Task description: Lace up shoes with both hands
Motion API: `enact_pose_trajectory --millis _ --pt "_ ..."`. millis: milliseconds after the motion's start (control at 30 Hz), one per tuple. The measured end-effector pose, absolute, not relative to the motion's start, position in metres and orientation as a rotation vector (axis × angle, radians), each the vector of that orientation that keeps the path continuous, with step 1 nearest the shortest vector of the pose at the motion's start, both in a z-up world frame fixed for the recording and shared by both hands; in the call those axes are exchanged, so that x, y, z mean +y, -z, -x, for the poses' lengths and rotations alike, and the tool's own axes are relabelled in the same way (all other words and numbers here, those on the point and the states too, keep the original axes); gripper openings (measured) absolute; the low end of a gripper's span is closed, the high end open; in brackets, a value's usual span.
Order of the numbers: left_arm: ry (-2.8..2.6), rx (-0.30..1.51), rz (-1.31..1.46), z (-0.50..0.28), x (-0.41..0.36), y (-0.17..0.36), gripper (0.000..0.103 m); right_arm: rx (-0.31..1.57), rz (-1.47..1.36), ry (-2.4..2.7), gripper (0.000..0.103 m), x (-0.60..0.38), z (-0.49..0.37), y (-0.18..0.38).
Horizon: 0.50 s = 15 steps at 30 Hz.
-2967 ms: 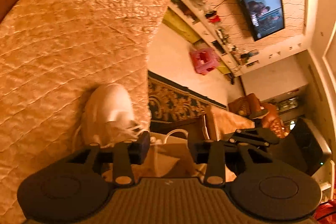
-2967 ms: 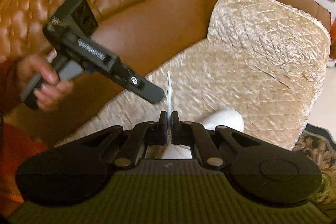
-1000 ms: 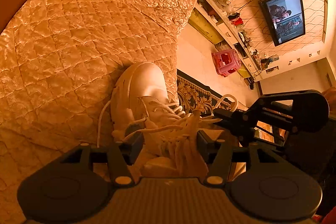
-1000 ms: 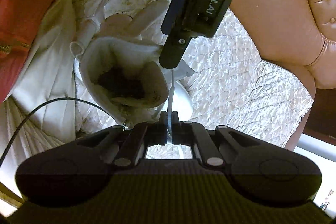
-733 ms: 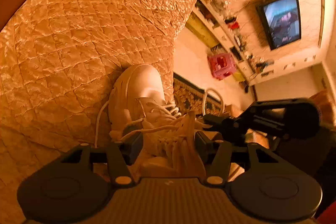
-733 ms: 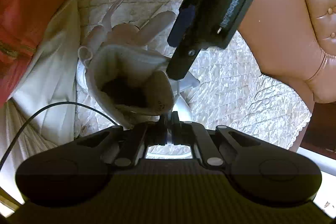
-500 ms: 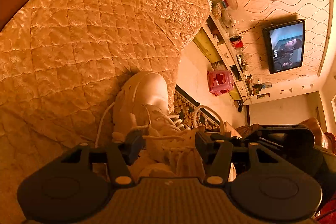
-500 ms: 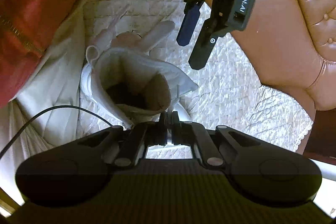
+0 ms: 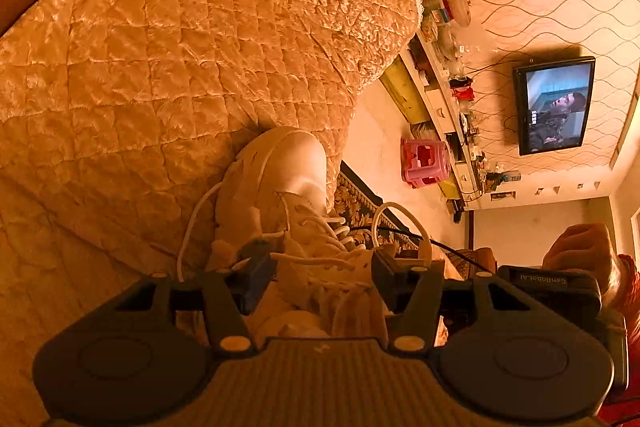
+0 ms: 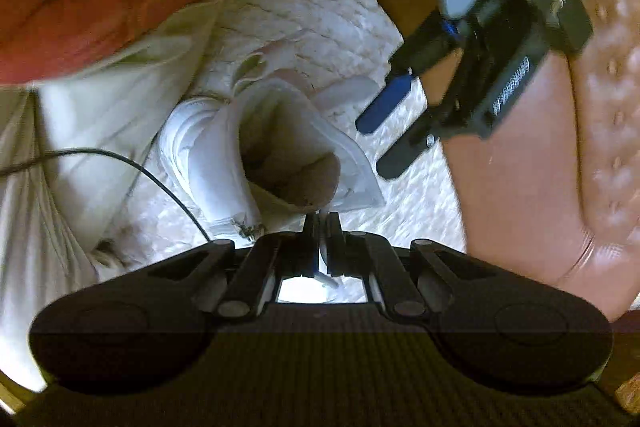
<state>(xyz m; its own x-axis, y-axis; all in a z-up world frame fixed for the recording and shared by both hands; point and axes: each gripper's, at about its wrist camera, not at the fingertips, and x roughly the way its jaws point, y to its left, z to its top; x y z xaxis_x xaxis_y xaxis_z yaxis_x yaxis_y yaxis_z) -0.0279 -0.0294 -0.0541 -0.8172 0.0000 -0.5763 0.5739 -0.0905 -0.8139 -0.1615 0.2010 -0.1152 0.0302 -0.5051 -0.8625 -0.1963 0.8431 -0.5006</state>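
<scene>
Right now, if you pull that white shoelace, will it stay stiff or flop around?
Probably floppy: the white shoelace arcs loosely beside the white sneaker. It looks light and thin where the right gripper pinches it, so it might slip.

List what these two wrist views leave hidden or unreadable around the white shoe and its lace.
- Left wrist view: the heel end of the white high-top shoe is hidden behind the left gripper.
- Right wrist view: the white lace disappears between the right gripper fingers; its free end is unseen.
- Right wrist view: motion blur smears the eyelets.
</scene>
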Motion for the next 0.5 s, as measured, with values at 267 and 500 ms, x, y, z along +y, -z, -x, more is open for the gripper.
enact_pose_trajectory --millis 267,500 --pt "1.915 1.847 -0.589 0.028 -0.03 0.058 0.062 1.534 0.417 0.375 0.006 0.17 0.149 0.117" --pt "1.876 1.937 -0.524 0.033 -0.029 0.061 0.062 1.565 0.295 0.431 0.006 0.157 0.134 0.115"
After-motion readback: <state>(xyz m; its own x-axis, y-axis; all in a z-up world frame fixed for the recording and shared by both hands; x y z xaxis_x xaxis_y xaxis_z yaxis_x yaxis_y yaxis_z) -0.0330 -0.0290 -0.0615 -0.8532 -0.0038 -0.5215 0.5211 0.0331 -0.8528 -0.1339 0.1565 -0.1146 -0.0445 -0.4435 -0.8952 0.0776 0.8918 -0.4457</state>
